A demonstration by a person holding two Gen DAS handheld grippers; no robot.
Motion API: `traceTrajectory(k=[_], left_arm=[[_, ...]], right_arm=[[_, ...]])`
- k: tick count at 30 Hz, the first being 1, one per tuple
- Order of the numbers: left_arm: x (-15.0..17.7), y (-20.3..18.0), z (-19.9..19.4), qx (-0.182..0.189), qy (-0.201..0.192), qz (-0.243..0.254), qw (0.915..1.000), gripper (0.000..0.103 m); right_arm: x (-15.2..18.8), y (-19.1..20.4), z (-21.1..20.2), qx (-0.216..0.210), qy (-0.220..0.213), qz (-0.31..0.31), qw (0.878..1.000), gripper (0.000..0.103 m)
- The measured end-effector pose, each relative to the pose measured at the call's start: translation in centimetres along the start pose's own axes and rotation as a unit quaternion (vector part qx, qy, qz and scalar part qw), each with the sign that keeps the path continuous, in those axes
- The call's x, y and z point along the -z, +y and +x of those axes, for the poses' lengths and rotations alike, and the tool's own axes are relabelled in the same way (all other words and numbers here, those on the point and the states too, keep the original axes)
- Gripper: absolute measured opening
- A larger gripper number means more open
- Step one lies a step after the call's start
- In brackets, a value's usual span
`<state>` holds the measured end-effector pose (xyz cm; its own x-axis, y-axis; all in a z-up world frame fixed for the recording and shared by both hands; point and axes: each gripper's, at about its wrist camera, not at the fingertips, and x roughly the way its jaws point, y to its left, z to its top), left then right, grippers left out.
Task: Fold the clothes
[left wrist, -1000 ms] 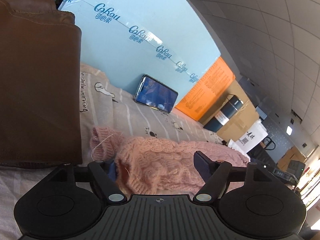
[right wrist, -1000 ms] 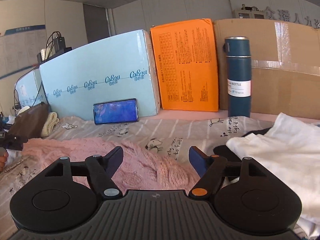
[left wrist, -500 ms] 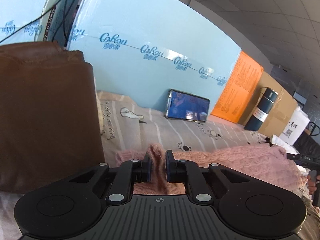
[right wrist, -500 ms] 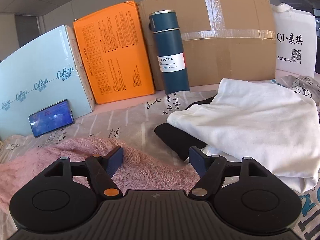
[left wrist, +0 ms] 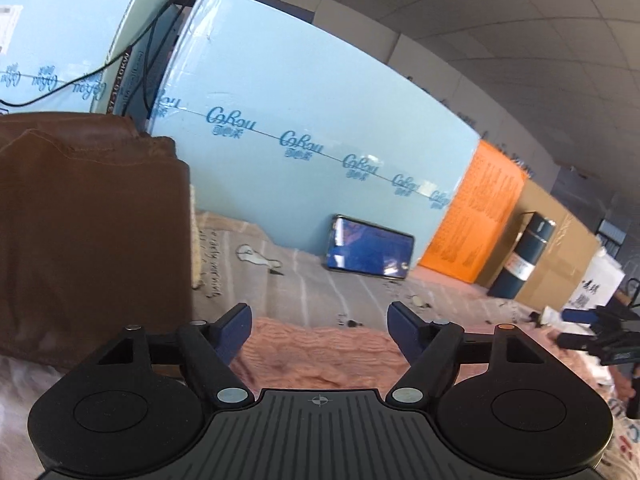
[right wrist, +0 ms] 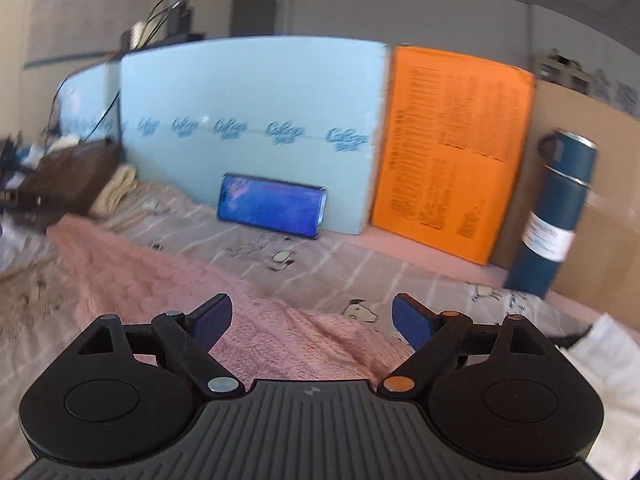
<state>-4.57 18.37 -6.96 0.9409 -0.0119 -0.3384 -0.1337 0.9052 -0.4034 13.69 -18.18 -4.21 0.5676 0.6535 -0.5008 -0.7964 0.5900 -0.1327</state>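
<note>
The left gripper (left wrist: 319, 322) has its jaws opening wide, nothing pinched; the pink knit sweater (left wrist: 320, 354) lies just below and between its blue pads. The right gripper (right wrist: 312, 318) is likewise opening, spread wide above the same sweater (right wrist: 168, 280), which stretches toward ten o'clock across the striped cartoon-print sheet (right wrist: 360, 264). At three o'clock in the right view lies a white garment (right wrist: 600, 364). Farther off, at twelve o'clock, a phone (right wrist: 272, 210) leans on a light blue box (right wrist: 256, 92); toward one o'clock stands an orange box (right wrist: 452, 152), then a dark blue bottle (right wrist: 556, 216). A brown bag (left wrist: 92, 236) rises at nine o'clock in the left view.
</note>
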Motion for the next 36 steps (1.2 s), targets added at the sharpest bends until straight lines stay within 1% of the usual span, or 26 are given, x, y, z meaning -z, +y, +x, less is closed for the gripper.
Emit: traceTrajectory(k=[1,3,5,8,9,10,11,13,14,15,16,17,19,20,21,25,27,29,30,31,33,34,36], left_arm=[[0.3,-0.2,0.0,0.014,0.002,0.001,0.9999,0.076],[0.9,-0.5,0.1,0.027,0.007,0.011,0.9995,0.076],[1.2,-0.7,0.3,0.026,0.013,0.018,0.9994,0.077],[1.4,-0.3,0.9,0.021,0.025,0.012,0.9994,0.077],[1.4,-0.2,1.0,0.02,0.029,0.01,0.9993,0.077],[1.5,0.0,1.0,0.021,0.032,0.007,0.9992,0.077],[1.5,0.1,1.1,0.023,0.035,0.006,0.9991,0.077],[1.6,0.4,1.2,0.027,0.039,0.002,0.9989,0.077],[1.7,0.5,1.2,0.028,0.041,0.001,0.9988,0.076],[1.7,0.5,1.2,0.028,0.042,0.001,0.9987,0.076],[1.7,0.5,1.2,0.028,0.043,0.001,0.9987,0.077],[1.7,0.4,1.2,0.028,0.042,0.002,0.9987,0.076],[1.7,0.3,1.2,0.029,0.042,0.005,0.9987,0.076],[1.7,0.3,1.2,0.029,0.043,0.006,0.9986,0.076],[1.8,0.2,1.2,0.029,0.045,0.007,0.9986,0.076],[1.8,0.3,1.4,0.026,0.048,0.008,0.9985,0.076],[1.8,0.3,1.4,0.025,0.048,0.009,0.9985,0.076],[1.8,0.2,1.4,0.024,0.048,0.01,0.9985,0.076],[1.8,0.2,1.4,0.023,0.049,0.011,0.9985,0.076],[1.8,0.3,1.4,0.023,0.049,0.011,0.9985,0.076],[1.8,0.3,1.5,0.022,0.05,0.011,0.9984,0.076],[1.8,0.4,1.5,0.023,0.051,0.01,0.9984,0.077],[1.8,0.4,1.4,0.023,0.049,0.008,0.9985,0.077]], right_arm=[[-0.5,0.5,0.8,-0.009,0.018,-0.029,0.999,0.086],[-1.2,0.7,2.4,-0.028,0.054,-0.058,0.996,0.086],[-1.7,0.3,3.9,-0.049,0.082,-0.062,0.994,0.084],[-1.8,-0.3,5.9,-0.084,0.112,-0.051,0.989,0.084],[-1.7,-0.4,6.4,-0.092,0.12,-0.047,0.987,0.078],[-1.5,-0.5,6.6,-0.096,0.123,-0.046,0.987,0.065],[-1.4,-0.4,6.6,-0.103,0.126,-0.044,0.986,0.059],[-1.2,-0.5,6.4,-0.121,0.136,-0.041,0.982,0.035],[-1.1,-0.5,6.3,-0.129,0.142,-0.04,0.981,0.029],[-1.2,-0.5,6.1,-0.134,0.149,-0.042,0.979,0.015],[-1.4,-0.4,5.7,-0.138,0.153,-0.045,0.978,0.012],[-1.7,-0.4,5.2,-0.15,0.152,-0.044,0.976,0.01],[-2.7,-0.6,3.6,-0.208,0.134,-0.028,0.969,0.009],[-3.3,-1.0,3.1,-0.241,0.125,-0.013,0.962,0.009],[-3.6,-1.3,3.0,-0.262,0.124,-0.001,0.957,0.009],[-3.8,-2.5,5.3,-0.255,0.178,0.023,0.95,0.01],[-2.9,-2.9,7.2,-0.222,0.205,0.022,0.953,0.013],[-2.2,-3.2,8.7,-0.18,0.206,0.018,0.962,0.039],[-1.8,-3.3,9.3,-0.154,0.205,0.013,0.966,0.068],[-1.5,-3.2,9.6,-0.131,0.202,0.005,0.971,0.085],[-1.1,-3.3,9.5,-0.109,0.183,-0.003,0.977,0.086],[-1.1,-3.5,8.9,-0.108,0.167,0.001,0.98,0.086],[-1.4,-4.0,6.6,-0.102,0.118,0.014,0.988,0.086]])
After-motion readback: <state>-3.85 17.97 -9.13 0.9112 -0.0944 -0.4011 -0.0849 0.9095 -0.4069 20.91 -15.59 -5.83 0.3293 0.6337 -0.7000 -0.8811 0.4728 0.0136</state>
